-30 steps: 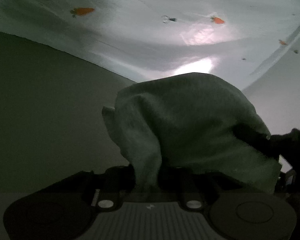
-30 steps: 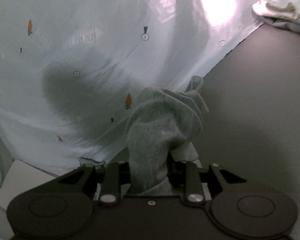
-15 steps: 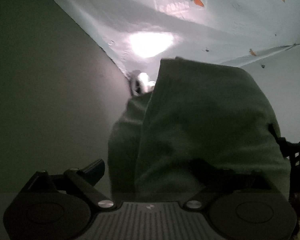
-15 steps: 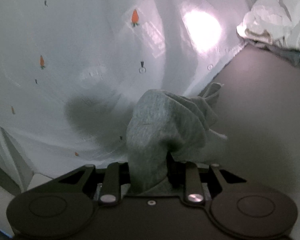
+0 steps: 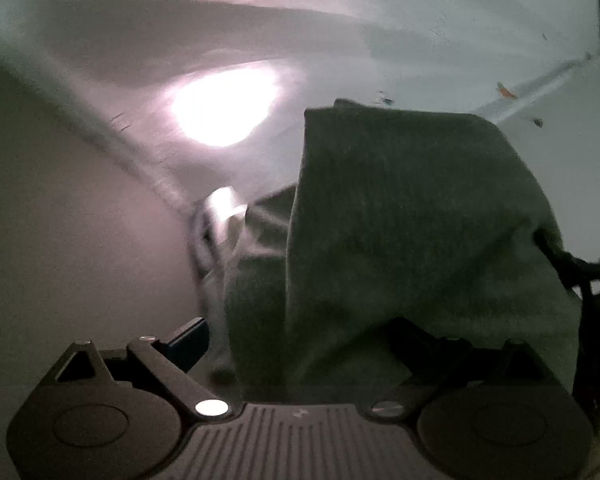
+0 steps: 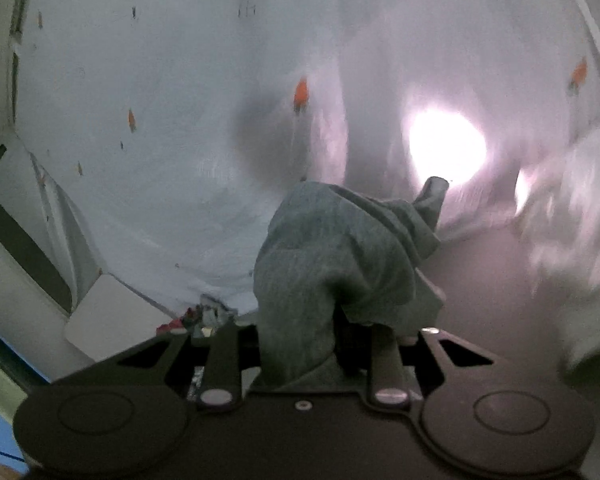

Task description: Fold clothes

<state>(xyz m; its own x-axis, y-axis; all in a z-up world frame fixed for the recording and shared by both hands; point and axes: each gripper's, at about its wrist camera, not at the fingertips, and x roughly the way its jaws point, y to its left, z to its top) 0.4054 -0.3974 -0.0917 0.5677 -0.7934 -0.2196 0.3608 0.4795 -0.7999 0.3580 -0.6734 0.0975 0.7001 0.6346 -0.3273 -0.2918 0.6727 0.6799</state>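
Note:
In the left wrist view a grey garment (image 5: 412,216) hangs in a big fold over the right side of my left gripper (image 5: 300,332). That gripper stands wide open: its left finger (image 5: 188,340) is bare and well apart from the cloth, while the right finger is hidden under the fabric. In the right wrist view my right gripper (image 6: 300,340) is shut on a bunched part of the grey garment (image 6: 340,256), which rises in a lump above the fingers and hides their tips.
A white sheet with small orange carrot prints (image 6: 160,128) covers the background, with a bright glare spot (image 6: 444,148). A grey tabletop (image 5: 60,220) lies to the left. A blurred pile of white clothes (image 6: 576,216) sits at the right.
My left gripper has opened and let go of the grey cloth, which now only drapes over its right side. Both hands have swept sideways, and the right one still grips its bunch.

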